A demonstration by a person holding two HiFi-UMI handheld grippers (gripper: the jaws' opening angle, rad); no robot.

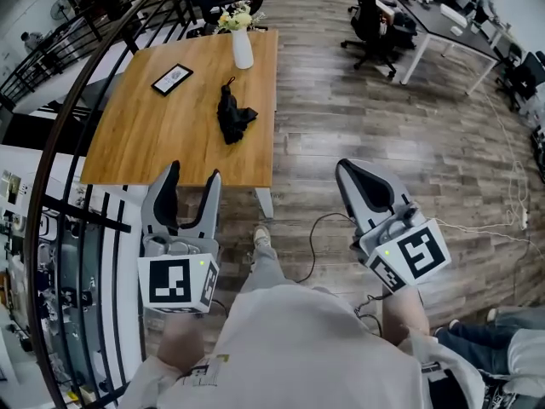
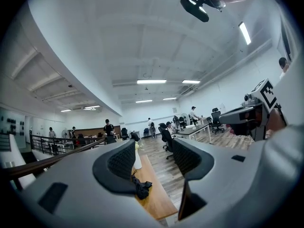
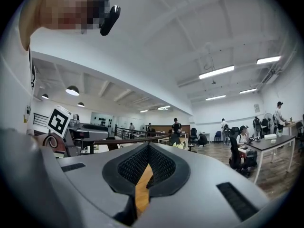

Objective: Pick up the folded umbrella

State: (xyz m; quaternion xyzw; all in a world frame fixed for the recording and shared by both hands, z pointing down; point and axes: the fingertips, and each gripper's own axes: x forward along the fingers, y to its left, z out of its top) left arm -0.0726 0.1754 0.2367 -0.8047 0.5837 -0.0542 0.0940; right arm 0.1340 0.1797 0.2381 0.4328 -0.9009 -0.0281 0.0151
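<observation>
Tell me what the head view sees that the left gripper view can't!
Only the head view: the dark picture frame lying on the wooden table, and the person's shoe. Only the left gripper view: the ceiling lights high overhead. Both: the wooden table, the black folded umbrella lying on it, the white vase with flowers, and the left gripper, open with nothing between its jaws.

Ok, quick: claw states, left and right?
Left claw: open, nothing between the jaws.
Right claw: closed, empty.
</observation>
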